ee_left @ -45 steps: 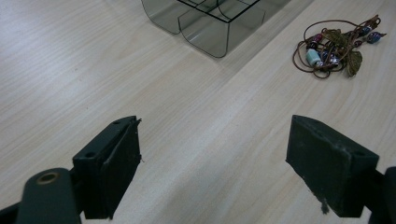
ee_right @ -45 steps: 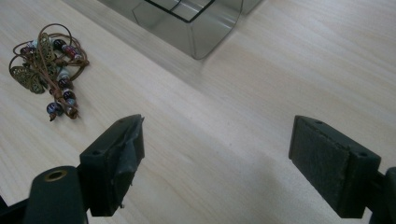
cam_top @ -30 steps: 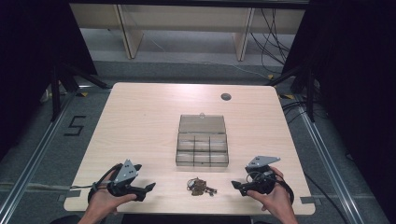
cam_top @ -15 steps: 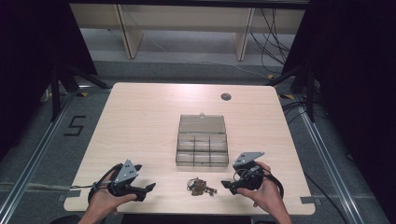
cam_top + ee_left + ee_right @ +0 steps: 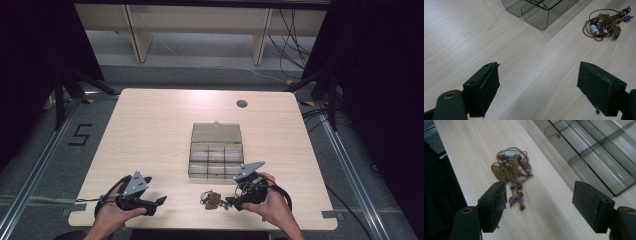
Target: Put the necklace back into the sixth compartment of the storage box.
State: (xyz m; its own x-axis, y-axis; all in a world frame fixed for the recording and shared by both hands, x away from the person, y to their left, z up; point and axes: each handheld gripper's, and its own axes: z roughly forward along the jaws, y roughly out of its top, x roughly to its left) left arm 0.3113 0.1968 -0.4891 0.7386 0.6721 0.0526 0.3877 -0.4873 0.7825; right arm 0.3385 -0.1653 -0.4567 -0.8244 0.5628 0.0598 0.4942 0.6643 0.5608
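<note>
Tangled brown-cord necklace with coloured beads and bronze leaf charms [image 5: 212,199] lies on the pale wood-grain table [image 5: 150,130], near the front edge, just in front of the clear smoky plastic compartment box with its lid folded back [image 5: 216,150] – apart from the box, not touching it

Right gripper [image 5: 231,202] sits low over the table just right of the necklace, pointing at it. Its jaws have just been closing a bit but are clearly apart, nothing clamped. In the right gripper view [image 5: 539,207] the necklace [image 5: 511,170] lies ahead of the left pad, its dangling bead strands running down along that pad's inner side; cannot tell if they touch. The box [image 5: 596,152] runs along the right side of that view

Left gripper [image 5: 161,200] is held near the front-left corner of the table, well apart from the necklace – jaws spread wide, empty. In the left gripper view [image 5: 537,82] there is bare tabletop between the pads, the necklace [image 5: 606,23] far off upper right, a rounded corner of the box [image 5: 536,12] at the top

Small dark round grommet [image 5: 242,104] sits in the table top beyond the box
</note>
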